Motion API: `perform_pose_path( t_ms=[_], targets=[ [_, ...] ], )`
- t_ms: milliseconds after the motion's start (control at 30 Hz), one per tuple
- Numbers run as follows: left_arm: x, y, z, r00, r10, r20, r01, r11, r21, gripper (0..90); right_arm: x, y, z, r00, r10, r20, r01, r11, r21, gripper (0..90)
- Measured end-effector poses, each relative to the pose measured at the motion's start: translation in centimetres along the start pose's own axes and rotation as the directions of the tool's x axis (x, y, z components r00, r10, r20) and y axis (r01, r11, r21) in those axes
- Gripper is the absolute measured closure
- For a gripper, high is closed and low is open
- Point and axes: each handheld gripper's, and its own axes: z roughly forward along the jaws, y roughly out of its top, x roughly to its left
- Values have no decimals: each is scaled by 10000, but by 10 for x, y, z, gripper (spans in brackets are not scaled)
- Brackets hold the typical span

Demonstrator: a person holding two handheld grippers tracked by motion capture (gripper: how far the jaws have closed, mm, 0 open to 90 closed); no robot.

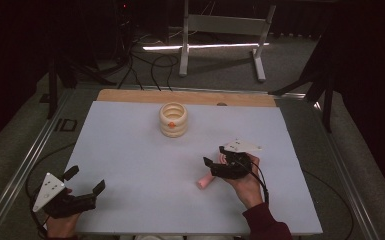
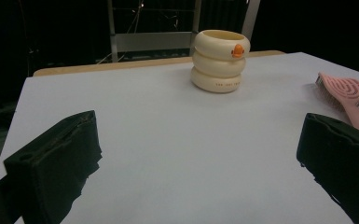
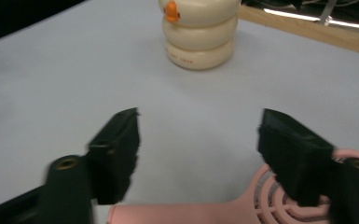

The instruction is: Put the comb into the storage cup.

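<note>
Right gripper (image 3: 198,154) hovers spread over the pink brush (image 3: 242,207), nothing pinched; closing off-centre on the handle risks it twisting or slipping free

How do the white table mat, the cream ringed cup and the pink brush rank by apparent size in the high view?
1. White table mat, by far the largest.
2. Cream ringed cup.
3. Pink brush, though the right gripper covers most of it, so ranks two and three are unsure.

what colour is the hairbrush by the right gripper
Pink; the hairbrush shows best in the left gripper view.
</note>
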Motion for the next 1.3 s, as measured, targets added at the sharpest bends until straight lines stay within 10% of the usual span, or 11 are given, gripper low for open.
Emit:
perform_pose_path(
  t_ms=[133, 167, 333, 767, 1300],
  targets=[
    [0, 0, 0, 10000, 3, -2, -3, 10000, -5, 2, 2, -1, 9, 9998, 170, 44, -171, 9993, 329, 439],
    [0, 0, 0, 10000, -16, -11, 16, 10000, -1, 2, 2, -2, 17, 9991, 334, -279, -318, 9980, 539, 696],
    [0, 0, 0, 10000, -16, -4, 16, 10000, 25, 2, 3, -4, 23, 9974, 458, -565, -417, 9966, 715, 895],
    [0, 0, 0, 10000, -14, -5, 14, 10000, 11, 2, 23, -17, 49, 9952, -973, -137, 978, 9694, 2252, 900],
    [-1, 0, 1, 10000, 22, -1, -22, 10000, 58, 2, 17, -38, 47, 9946, -1036, -97, 1017, 9477, 3025, 900]
  ],
)
